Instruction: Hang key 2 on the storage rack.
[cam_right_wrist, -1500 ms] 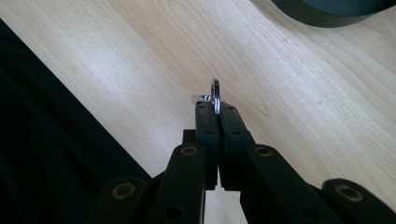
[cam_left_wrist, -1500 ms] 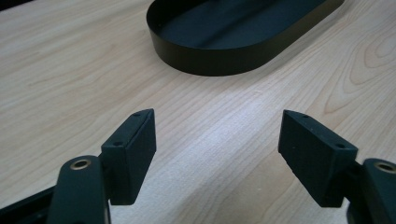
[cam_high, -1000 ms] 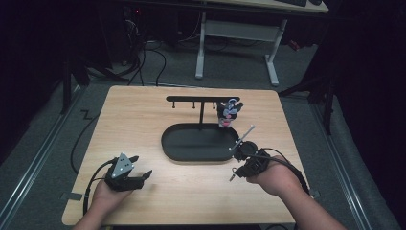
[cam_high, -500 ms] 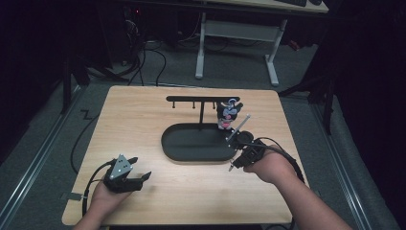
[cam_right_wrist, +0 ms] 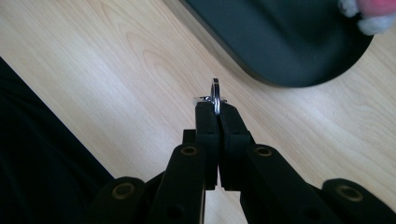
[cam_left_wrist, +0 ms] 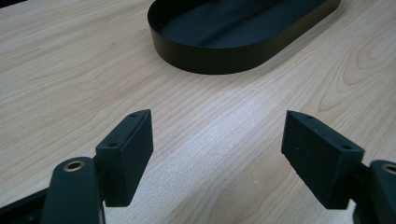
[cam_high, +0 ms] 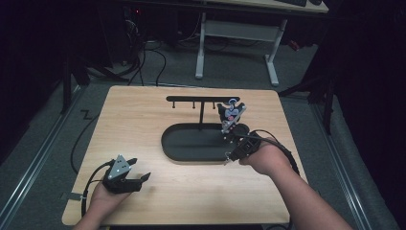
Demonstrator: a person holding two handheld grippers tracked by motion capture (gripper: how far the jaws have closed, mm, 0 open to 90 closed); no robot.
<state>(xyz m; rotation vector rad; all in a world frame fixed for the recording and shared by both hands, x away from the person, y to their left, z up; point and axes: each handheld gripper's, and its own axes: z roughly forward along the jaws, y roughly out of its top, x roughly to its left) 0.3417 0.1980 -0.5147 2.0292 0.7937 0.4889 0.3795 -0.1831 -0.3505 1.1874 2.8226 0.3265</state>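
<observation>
Since a second ago the right gripper (cam_high: 229,143) has travelled up the high view, from the bare wood at lower right toward the right end of the oval black tray (cam_high: 191,154), carrying its load with it; the left gripper (cam_high: 136,173) has stayed put at lower left.

In the right gripper view the two black jaws stand pressed together at centre frame, pinching a small metal key ring (cam_right_wrist: 215,95) edge-on between their tips; the ring pokes up just past the tips, over pale wood, with the tray's rounded end (cam_right_wrist: 280,51) in the upper right of that frame; a scrap of pink and white fluff (cam_right_wrist: 369,16) shows at the top right corner.

In the high view a small plush charm (cam_high: 231,115) hangs right of centre, close beside the post of the black T-shaped stand (cam_high: 201,99) that rises from the tray; whether the charm touches the stand cannot be told.

In the left gripper view the jaws are spread wide, nothing between them, low over the wooden table (cam_left_wrist: 224,135); the tray's near wall (cam_left_wrist: 205,58) curves across the top of that frame, well apart from them.
</observation>
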